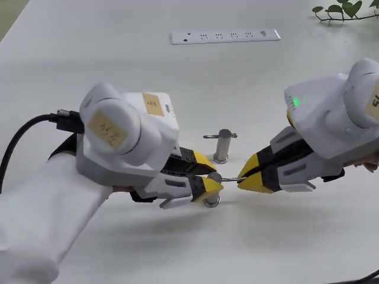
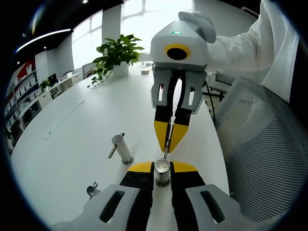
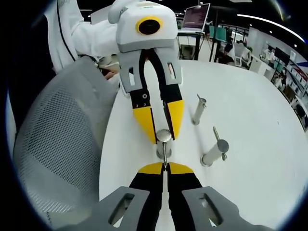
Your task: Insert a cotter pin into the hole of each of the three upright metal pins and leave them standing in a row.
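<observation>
The left gripper (image 1: 207, 173) is clenched on an upright metal pin (image 1: 211, 200) that stands on the white worktop (image 1: 118, 71). Its yellow jaw tips press the pin's upper part from both sides. In the left gripper view the pin (image 2: 162, 173) sits squarely between that gripper's own jaws.

The right gripper (image 1: 247, 176) faces it tip to tip, its jaws closed on a thin cotter pin (image 1: 231, 179). The cotter pin reaches from those jaws across to the top of the held metal pin. In the right gripper view the cotter pin (image 3: 164, 155) runs straight ahead of the jaws and meets the pin's head (image 3: 163, 144). Whether it has entered the hole cannot be told.

A second metal pin (image 1: 222, 145) stands just beyond the two sets of jaw tips, apart from both, with a ringed cotter pin (image 1: 211, 136) through its top. A third metal pin (image 3: 198, 109) stands farther off, ahead and to the right of the right gripper's jaws, alongside the left gripper.
</observation>
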Demonstrator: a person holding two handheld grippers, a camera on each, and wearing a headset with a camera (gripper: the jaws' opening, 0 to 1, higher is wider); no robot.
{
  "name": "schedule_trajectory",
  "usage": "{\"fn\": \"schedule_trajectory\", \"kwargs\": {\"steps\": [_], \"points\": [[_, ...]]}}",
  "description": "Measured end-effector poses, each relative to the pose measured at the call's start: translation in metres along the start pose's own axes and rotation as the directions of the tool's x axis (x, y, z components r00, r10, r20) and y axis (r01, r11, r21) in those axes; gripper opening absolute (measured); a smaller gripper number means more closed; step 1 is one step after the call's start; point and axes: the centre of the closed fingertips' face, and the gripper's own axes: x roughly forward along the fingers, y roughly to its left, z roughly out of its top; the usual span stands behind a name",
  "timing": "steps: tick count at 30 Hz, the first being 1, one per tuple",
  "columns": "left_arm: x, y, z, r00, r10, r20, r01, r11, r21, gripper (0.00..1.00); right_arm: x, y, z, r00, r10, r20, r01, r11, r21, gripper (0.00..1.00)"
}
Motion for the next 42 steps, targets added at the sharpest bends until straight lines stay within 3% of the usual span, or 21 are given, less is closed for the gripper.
{"fn": "schedule_trajectory", "kwargs": {"steps": [12,14,26,30,35,40,42], "points": [[0.001,-0.001,0.001,1.0,0.003,0.0,-0.003,1.0,-0.002,0.1,0.009,0.001,0.017,0.9989,0.039,-0.025,-0.041,0.994,-0.106,0.0],[0.001,-0.001,0.001,1.0,0.003,-0.002,-0.003,1.0,0.0,0.1,0.009,0.001,0.017,0.9983,0.043,-0.038,-0.049,0.984,-0.17,0.0],[0.002,-0.002,0.001,1.0,-0.001,-0.01,0.0,1.0,-0.009,0.1,0.01,0.0,0.018,0.998,0.045,-0.044,-0.052,0.981,-0.184,0.0],[0.002,-0.002,0.001,0.9999,-0.004,-0.014,0.003,1.0,-0.008,0.1,0.009,-0.002,0.018,0.9987,0.031,-0.04,-0.038,0.983,-0.181,0.09],[0.001,-0.002,0.001,0.9999,-0.007,-0.015,0.007,1.0,0.022,0.1,0.005,-0.002,0.014,0.999,0.023,-0.039,-0.028,0.987,-0.155,0.14],[-0.008,-0.002,0.004,0.9999,0.01,0.004,-0.01,0.999,0.041,0.18,0.001,0.0,0.016,0.9999,0.014,-0.007,-0.015,0.994,-0.109,0.18],[-0.013,-0.001,0.007,0.9993,0.021,0.031,-0.021,1.0,0.002,0.27,0.0,0.0,0.017,0.9999,0.009,0.012,-0.008,0.997,-0.08,0.19]]}}
